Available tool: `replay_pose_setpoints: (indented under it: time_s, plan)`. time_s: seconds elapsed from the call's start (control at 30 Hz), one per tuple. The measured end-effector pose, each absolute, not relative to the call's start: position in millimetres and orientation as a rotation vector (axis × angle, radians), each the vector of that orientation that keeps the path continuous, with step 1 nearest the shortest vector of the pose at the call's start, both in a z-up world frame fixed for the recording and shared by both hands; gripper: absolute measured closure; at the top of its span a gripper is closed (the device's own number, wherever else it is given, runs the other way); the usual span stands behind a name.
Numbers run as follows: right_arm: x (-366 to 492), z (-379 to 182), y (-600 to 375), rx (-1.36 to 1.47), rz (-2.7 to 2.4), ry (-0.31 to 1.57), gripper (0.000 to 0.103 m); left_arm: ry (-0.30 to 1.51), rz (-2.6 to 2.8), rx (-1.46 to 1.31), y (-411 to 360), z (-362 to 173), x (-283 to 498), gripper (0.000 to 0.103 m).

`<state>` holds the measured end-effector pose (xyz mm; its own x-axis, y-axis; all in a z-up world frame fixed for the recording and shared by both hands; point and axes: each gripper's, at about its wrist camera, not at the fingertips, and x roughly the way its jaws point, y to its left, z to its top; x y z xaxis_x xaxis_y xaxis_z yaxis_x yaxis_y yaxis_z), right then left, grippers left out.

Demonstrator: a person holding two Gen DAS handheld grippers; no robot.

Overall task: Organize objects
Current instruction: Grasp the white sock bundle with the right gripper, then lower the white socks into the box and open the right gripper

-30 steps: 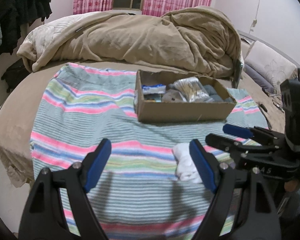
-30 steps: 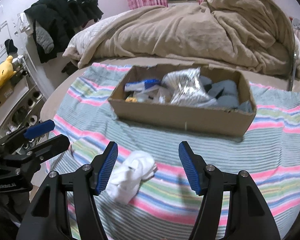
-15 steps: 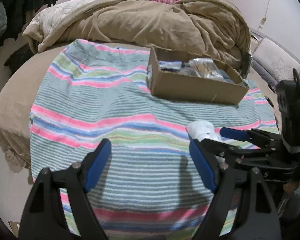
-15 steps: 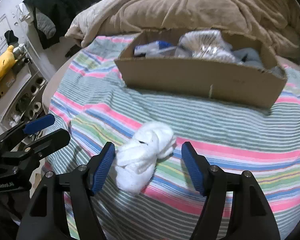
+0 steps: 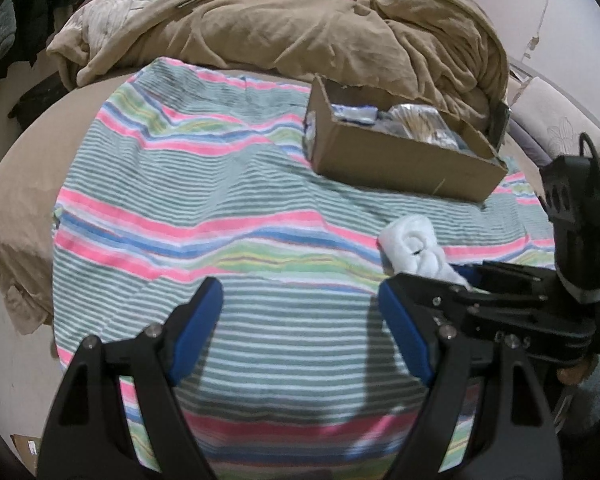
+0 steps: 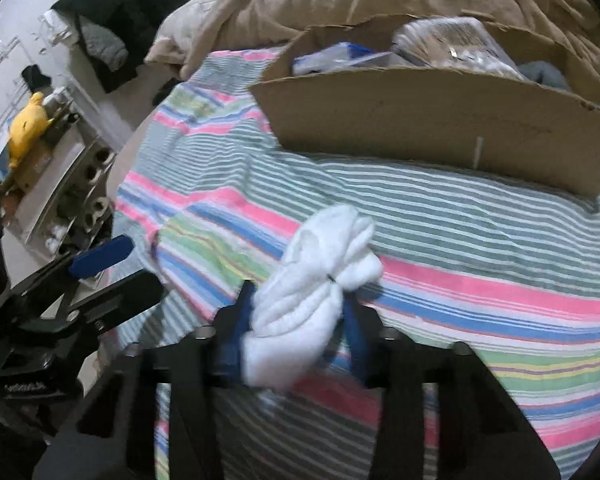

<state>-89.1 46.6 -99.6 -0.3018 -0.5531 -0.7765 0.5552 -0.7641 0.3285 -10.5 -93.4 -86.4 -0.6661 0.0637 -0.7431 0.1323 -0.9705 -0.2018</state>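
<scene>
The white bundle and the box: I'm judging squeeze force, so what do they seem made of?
White bundle: soft knit fabric, probably rolled socks; matte, fuzzy folds bulge between the right gripper jaws. Box: brown cardboard, matte, with torn, ragged top edges.

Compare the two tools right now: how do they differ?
The right tool is shut on the white socks; the left tool is open and holds nothing. The right one is down at the striped blanket; the left hangs above it. Both have blue pads.
</scene>
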Motion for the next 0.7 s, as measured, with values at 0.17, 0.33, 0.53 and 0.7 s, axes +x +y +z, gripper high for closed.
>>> replay_pose_setpoints:
  time_s: [0.17, 0.33, 0.53, 0.7]
  plan:
    - [-90.1, -81.9, 57.3, 1.2, -2.137, 0.015, 0.066, 0.372, -2.812, 1.255, -94.5, -82.1, -12.8, 0.021]
    - [-98.3, -61.9, 76.9, 1.148, -2.204, -0.014, 0.066, 0.354, -2.826, 1.245, -92.6, -75.1, -20.2, 0.021]
    - [-114.6, -36.2, 95.9, 1.081, -2.287, -0.003, 0.065, 0.293, -2.871, 1.214, -83.7, -60.7, -36.4, 0.021]
    - [-132.4, -15.2, 112.7, 1.031, -2.359, 0.017, 0.065, 0.244, -2.912, 1.166, -75.4, -44.5, -56.7, 0.021]
